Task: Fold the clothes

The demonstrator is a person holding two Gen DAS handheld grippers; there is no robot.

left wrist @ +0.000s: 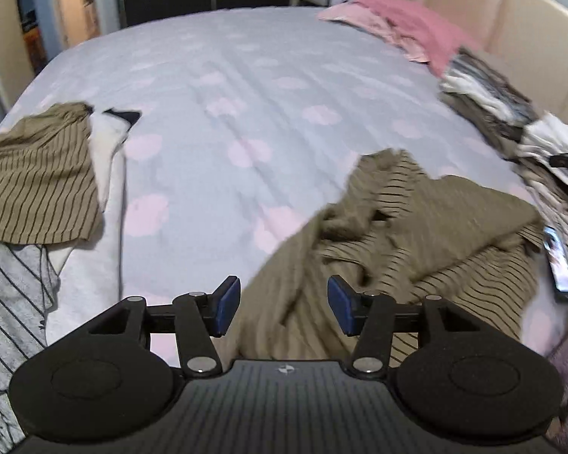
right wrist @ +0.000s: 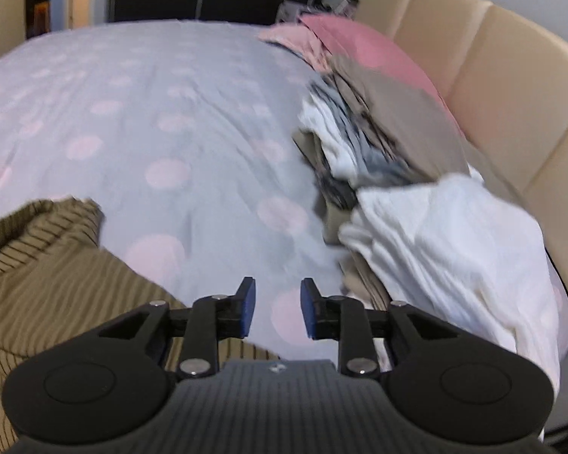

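Left wrist view shows your left gripper (left wrist: 284,304) hanging over the near part of the crumpled olive striped garment (left wrist: 416,234), jaws standing apart with nothing pinched between the blue pads; the cloth lies below and beyond them, not in them. That garment sits rumpled on the dotted bedspread (left wrist: 216,87), near the front edge of the bed and toward the right, with a phone (left wrist: 558,261) lying just beside its right edge. A second olive striped piece (left wrist: 38,178) rests on a small stack at the left, which looks like work already folded, while a jumbled clothes pile (left wrist: 492,98) runs along the padded headboard (left wrist: 522,15). In the right wrist view your right gripper (right wrist: 276,308) is likewise empty, jaws parted more narrowly, over bare bedspread between the olive garment's edge at the left and a white garment (right wrist: 447,234) at the front of the pile. I judge that you are between grasps: the olive garment is laid down but not spread, so the fold proper has not begun. The next move calls for finding two matching edges or corners in that heap, one for each gripper, pinching a single layer only, and drawing them apart to flatten the cloth. Mind the phone as you drag.
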